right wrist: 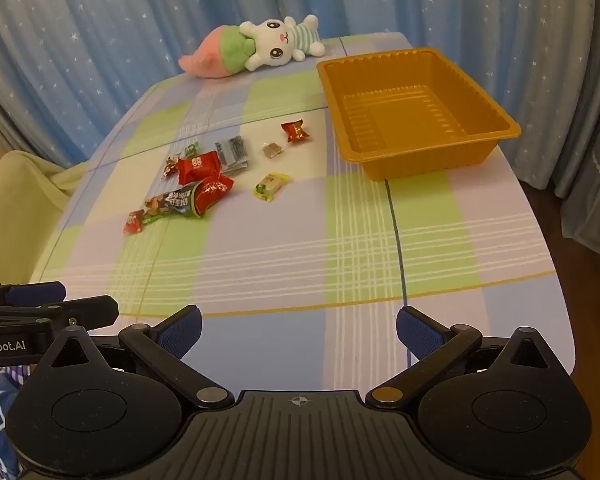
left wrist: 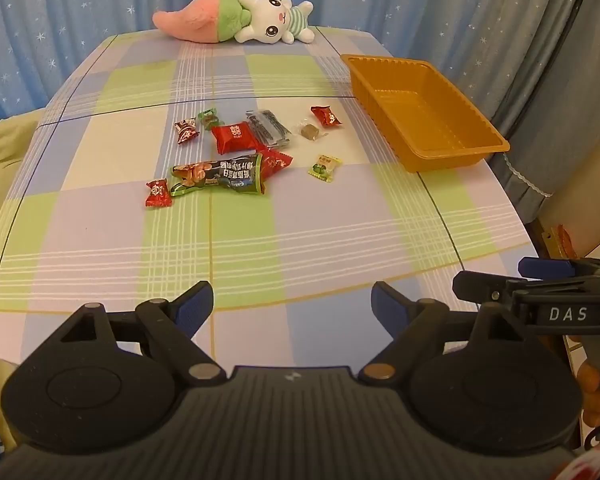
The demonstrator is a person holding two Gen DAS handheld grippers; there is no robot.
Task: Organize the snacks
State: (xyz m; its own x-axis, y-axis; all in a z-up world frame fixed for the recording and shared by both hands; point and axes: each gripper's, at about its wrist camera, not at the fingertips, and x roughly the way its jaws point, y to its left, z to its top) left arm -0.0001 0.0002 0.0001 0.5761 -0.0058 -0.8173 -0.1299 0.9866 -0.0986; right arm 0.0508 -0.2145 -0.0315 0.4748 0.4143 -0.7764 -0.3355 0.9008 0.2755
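The snacks [left wrist: 236,152] are scattered loosely near the middle of the counter [left wrist: 260,240], which is covered by a checked cloth of green, blue and lilac. A long green packet [left wrist: 218,174] lies at the near side of the group, with a small red sweet [left wrist: 157,193] just beside its left end and a red wrapper [left wrist: 275,162] touching its right end. Behind it a red pouch [left wrist: 236,137] is seen, next to a clear striped packet [left wrist: 269,127]. A yellow-green sweet [left wrist: 325,167], a brown sweet in clear wrap [left wrist: 310,131] and another red sweet [left wrist: 326,116] lie apart towards the right.

An orange plastic tray [right wrist: 496,124] with ribbed walls is set to the right of the snacks, well apart from them, and nothing is seen inside it. At the far edge of the counter a plush rabbit [right wrist: 278,44] lies on its side against a pink and green plush cushion [right wrist: 216,56]. Blue star-printed curtains [right wrist: 100,40] hang behind.

The left tool [left wrist: 292,308] is held over the near edge of the counter with its blue-padded jaws spread wide and nothing between them. The right tool [right wrist: 298,326] is held alongside it, likewise wide apart and carrying nothing. Both are well short of the snacks.
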